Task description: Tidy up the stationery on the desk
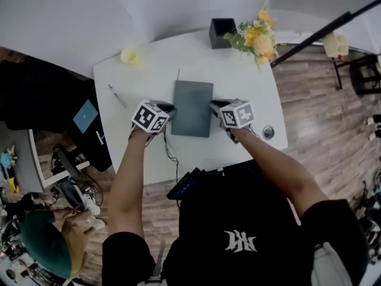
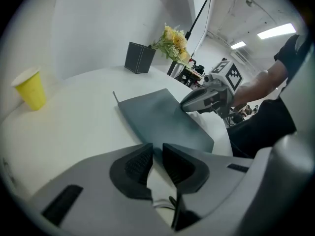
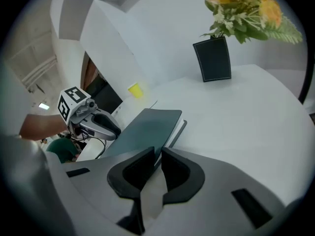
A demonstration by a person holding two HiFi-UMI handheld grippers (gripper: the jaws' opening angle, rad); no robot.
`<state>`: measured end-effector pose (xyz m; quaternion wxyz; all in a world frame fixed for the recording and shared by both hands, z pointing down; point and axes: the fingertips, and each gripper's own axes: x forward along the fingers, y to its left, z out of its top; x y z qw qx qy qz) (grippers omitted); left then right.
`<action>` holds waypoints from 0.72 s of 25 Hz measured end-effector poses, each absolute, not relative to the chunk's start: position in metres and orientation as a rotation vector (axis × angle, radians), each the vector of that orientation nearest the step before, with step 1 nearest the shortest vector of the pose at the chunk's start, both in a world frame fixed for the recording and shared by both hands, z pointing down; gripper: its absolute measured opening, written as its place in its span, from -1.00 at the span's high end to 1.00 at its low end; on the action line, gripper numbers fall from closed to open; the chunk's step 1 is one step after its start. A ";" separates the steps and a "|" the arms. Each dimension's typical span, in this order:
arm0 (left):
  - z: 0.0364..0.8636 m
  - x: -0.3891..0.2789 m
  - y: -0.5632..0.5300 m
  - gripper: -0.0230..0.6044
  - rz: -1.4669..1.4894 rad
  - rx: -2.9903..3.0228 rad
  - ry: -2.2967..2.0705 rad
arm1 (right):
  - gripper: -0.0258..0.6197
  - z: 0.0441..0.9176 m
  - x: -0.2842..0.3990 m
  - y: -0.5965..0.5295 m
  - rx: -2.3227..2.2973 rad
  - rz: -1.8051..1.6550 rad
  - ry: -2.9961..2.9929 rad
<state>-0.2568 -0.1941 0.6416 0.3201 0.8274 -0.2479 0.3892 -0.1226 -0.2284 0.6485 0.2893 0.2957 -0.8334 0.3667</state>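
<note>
Notebook [image 1: 192,108] and tools made one line across the white desk [image 1: 238,70]. The grey-green book lay flat near the middle, with the left gripper [image 1: 168,109] at its left long edge and the right gripper [image 1: 215,106] at its right long edge, so the book sat directly between them. Its long axis ran away from the person, toward the black pen holder [image 1: 222,33] at the far rim.

In the right gripper view the jaws stood almost together, and the book's near edge ran into the narrow gap and looked pinched there. The left gripper view showed the same thing: a thin slit between the pads with the book's dark corner entering it, most likely clamped as well. Neither tool held anything else.

Since both grips sat on opposite long sides at about the same point along the book, any lift or slide would probably need the two hands to travel together, or the cover would twist. A pen [image 1: 116,96] lay well to the left, nearer the left hand, while the holder stood beyond the book and slightly to the right, nearer the right hand.
</note>
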 end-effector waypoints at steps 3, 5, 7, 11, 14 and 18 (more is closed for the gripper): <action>0.639 -0.257 -0.180 0.73 1.001 2.150 -0.702 | 0.72 0.649 -0.125 -0.226 0.712 0.931 -2.238; 0.640 -0.258 -0.170 0.73 0.995 2.135 -0.725 | 0.72 0.649 -0.127 -0.222 0.664 0.917 -2.247; 0.640 -0.256 -0.159 0.73 0.980 2.120 -0.742 | 0.72 0.650 -0.128 -0.216 0.624 0.906 -2.252; 0.641 -0.251 -0.136 0.73 0.949 2.082 -0.774 | 0.72 0.650 -0.126 -0.199 0.575 0.881 -2.259; 0.642 -0.245 -0.121 0.73 0.939 2.066 -0.783 | 0.72 0.651 -0.119 -0.185 0.549 0.869 -2.261; 0.644 -0.234 -0.100 0.73 0.934 2.057 -0.795 | 0.71 0.649 -0.112 -0.166 0.513 0.835 -2.271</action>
